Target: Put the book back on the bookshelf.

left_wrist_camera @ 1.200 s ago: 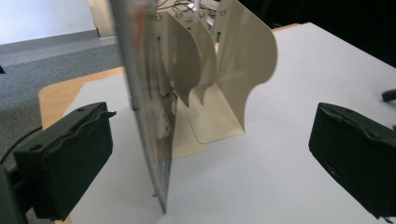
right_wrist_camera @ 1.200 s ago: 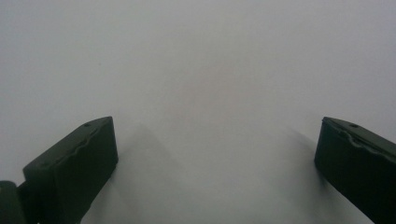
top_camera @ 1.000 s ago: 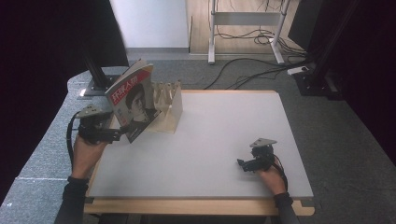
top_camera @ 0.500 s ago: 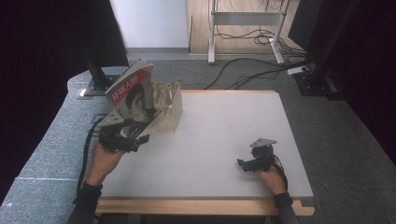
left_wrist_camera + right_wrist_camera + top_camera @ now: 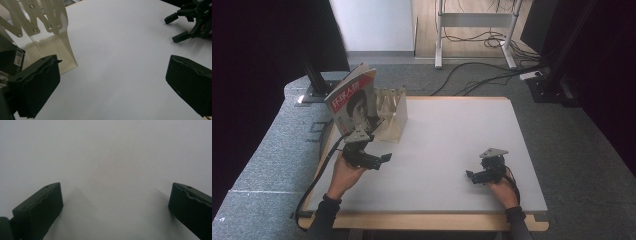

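Magazine (image 5: 353, 99) standing in the rack (image 5: 393, 116) at the worktop's (image 5: 452, 145) far left corner, left gripper (image 5: 373, 161) just beside it with fingers open and empty, right gripper (image 5: 477, 176) open too, probably finished, nothing left but resting.

Probably a lab or studio: grey carpet (image 5: 272, 165), black stands (image 5: 314, 80), loose cables (image 5: 472, 80), a plain white tabletop (image 5: 452, 135).
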Available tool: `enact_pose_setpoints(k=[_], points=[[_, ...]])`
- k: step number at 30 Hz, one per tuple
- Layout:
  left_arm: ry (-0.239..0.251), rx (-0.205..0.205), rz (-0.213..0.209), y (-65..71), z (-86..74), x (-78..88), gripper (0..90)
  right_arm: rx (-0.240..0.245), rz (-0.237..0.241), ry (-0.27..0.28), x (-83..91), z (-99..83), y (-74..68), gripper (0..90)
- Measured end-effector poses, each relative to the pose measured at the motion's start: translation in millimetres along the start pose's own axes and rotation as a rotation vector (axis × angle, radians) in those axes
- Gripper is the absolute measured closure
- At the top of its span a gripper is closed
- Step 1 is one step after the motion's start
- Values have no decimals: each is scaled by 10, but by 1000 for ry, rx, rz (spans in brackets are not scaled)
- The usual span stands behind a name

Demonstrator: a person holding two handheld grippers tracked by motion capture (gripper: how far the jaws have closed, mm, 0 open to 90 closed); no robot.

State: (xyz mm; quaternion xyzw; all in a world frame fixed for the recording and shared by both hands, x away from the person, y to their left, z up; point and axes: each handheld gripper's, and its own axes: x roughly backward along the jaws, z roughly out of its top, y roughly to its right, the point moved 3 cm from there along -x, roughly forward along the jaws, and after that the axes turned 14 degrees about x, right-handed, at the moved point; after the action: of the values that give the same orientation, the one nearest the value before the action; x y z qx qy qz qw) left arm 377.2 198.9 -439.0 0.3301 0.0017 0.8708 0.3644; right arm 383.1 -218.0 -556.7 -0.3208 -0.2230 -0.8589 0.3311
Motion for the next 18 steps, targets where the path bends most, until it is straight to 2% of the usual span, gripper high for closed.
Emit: enact_pose_setpoints(k=[5, 12, 18], points=[[-25, -1, 4, -30, -120, -158, 0, -2, 0, 0, 0, 0, -1, 0], [-53, 22, -5, -99, -321, -336, 0, -2, 0, 0, 0, 1, 0, 0], [-99, 20, 25, -172, -511, -466, 0, -2, 1, 0, 0, 0, 0, 0]])
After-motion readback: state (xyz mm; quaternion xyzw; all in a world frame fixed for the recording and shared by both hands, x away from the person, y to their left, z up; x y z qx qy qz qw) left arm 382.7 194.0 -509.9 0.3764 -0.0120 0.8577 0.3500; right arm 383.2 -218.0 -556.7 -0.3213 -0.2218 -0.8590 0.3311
